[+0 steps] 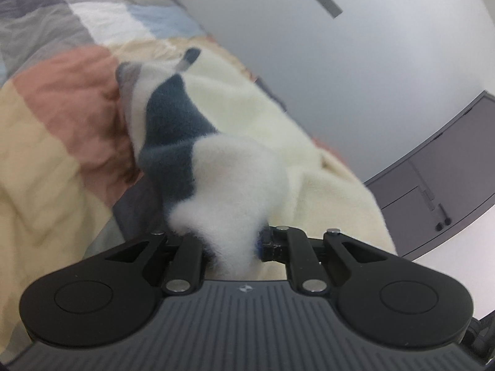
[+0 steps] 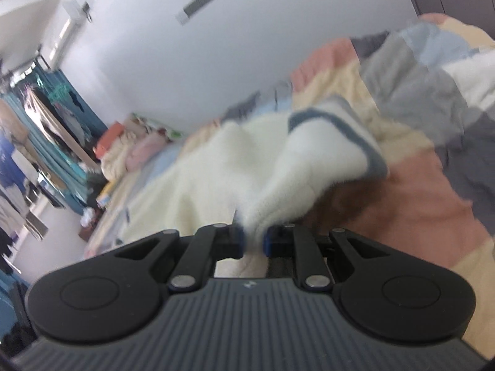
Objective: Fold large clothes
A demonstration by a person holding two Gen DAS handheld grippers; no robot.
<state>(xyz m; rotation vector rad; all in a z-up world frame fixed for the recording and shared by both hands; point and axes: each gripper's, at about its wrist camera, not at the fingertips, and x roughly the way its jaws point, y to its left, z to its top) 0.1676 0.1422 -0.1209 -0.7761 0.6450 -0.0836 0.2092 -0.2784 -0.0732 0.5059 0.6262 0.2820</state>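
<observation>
Two grippers are each pinching a bunch of one fluffy cream garment [image 1: 309,142] with dark blue bands: the left gripper [image 1: 230,242] at lower centre of its frame, the right gripper [image 2: 253,242] likewise, both nearly closed on fleece. The garment is lying across the middle, over a patchwork quilt [image 1: 55,99].

Place: a lived-in home bedroom
Bed: a patchwork quilt [image 1: 62,102] in pink, beige, grey and blue is covering the surface; pillows and bedding [image 2: 130,148] are piling up near the wall
Storage: clothes [image 2: 37,117] are hanging on an open rack; a grey cabinet [image 1: 448,167] is standing along the white wall
Fittings: a wall-mounted air conditioner [image 2: 74,9] is sitting high near the ceiling
</observation>
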